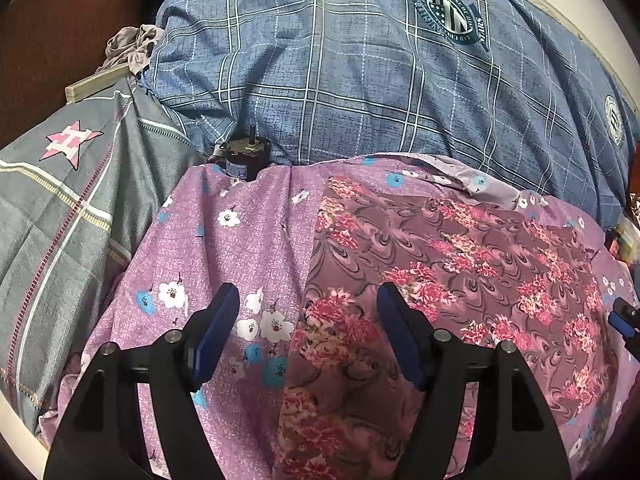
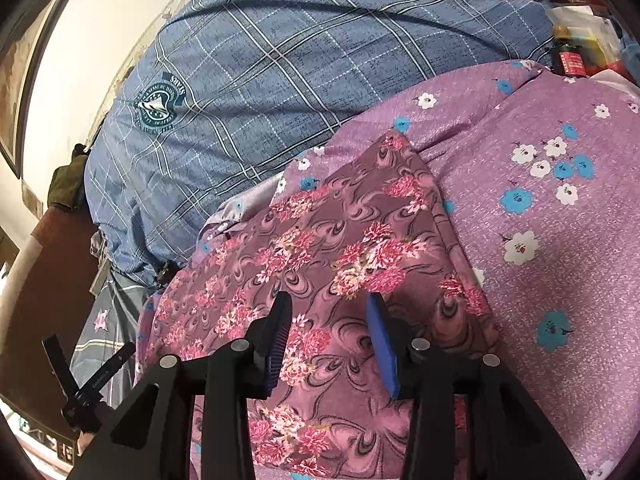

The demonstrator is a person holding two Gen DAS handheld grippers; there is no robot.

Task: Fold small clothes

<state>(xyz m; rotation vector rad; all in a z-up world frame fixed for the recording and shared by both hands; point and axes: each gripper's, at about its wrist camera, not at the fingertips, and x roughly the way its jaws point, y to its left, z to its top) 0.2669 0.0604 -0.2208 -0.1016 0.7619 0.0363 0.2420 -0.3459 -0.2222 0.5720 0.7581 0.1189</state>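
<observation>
1. We find the working surface to be a bed covered by a purple floral sheet (image 1: 240, 240), printed with white and blue blossoms; it shows wrinkles but lies broadly flat.
2. At the far edge of the sheet, a large blue plaid pillow (image 1: 340, 60) with a green crest emblem rests against a pale wall (image 2: 100, 12).
3. At the left edge of the sheet, in the left wrist view, lies a grey bedcover (image 1: 72, 208) bearing a pink star. Beyond it we note a wooden strip (image 1: 98, 82) and a small crumpled grey cloth (image 1: 132, 46).
4. A small black cylindrical object (image 1: 244, 156) with a short pin on top stands at the seam between the sheet and the pillow.
5. In the right wrist view, cluttered packaging, including a red-labelled item (image 2: 572, 60), sits past the far right corner of the sheet; we cannot identify it further.
6. The task item, a mauve garment with pink flower print (image 2: 340, 248), lies flat on the sheet, folded into a roughly rectangular panel. Its long axis runs from the near edge of the bed towards the pillow, one corner pointing at the pillow.
7. The left gripper (image 1: 308, 332) has its jaws well apart above the garment's left edge, one finger over the sheet, the other over the garment. Nothing is pinched.
8. The right gripper (image 2: 332, 344) has its jaws apart, narrower than the left, above the garment's near portion, with no cloth caught between the blue pads (image 2: 382, 344).
</observation>
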